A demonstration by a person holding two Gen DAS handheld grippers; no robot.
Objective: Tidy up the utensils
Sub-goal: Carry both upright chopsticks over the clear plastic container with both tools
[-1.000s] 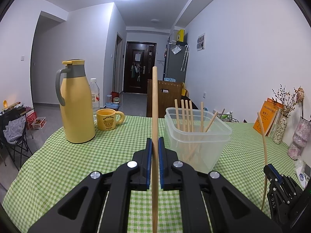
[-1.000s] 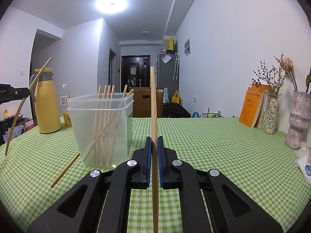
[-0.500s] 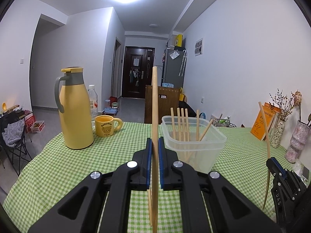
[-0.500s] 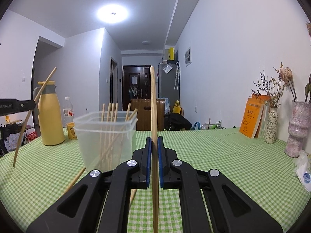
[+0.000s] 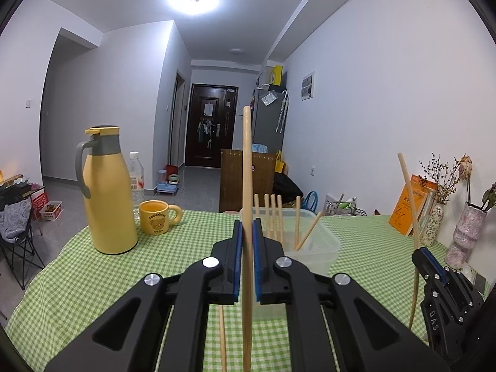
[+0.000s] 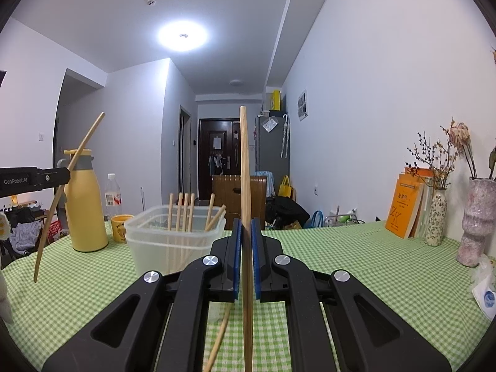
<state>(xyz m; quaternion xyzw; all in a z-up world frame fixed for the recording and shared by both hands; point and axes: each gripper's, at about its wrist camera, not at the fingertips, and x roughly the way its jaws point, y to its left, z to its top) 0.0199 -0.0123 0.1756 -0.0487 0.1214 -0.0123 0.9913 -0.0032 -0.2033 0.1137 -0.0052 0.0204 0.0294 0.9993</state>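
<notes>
Fingers of both grippers are pressed tight on wood: the left gripper (image 5: 247, 260) clamps 1 chopstick (image 5: 247, 186) upright between its blue pads, and the right gripper (image 6: 245, 260) clamps a second chopstick (image 6: 245, 186) the same way, each stick rising well above the pads and running down below them.

Left wrist view, left to right: a yellow jug (image 5: 107, 192) with a grey handle stands on the green checked tablecloth (image 5: 93, 266). A clear water bottle (image 5: 136, 179) stands behind it, and a yellow mug (image 5: 155, 218) with a bear print sits just beside the jug. Past the pads stands a clear plastic tub (image 5: 319, 248) holding about 6 chopsticks (image 5: 272, 217), most upright, 1 leaning. 1 loose chopstick (image 5: 222, 334) lies on the cloth under the gripper. At far right the right gripper shows from the side with its stick tilted.

Right wrist view, left to right: the left gripper enters at the left edge with its stick slanted, in front of the jug. An orange book (image 6: 403, 207) and 2 vases (image 6: 435, 217) with dried flowers stand along the right wall.
</notes>
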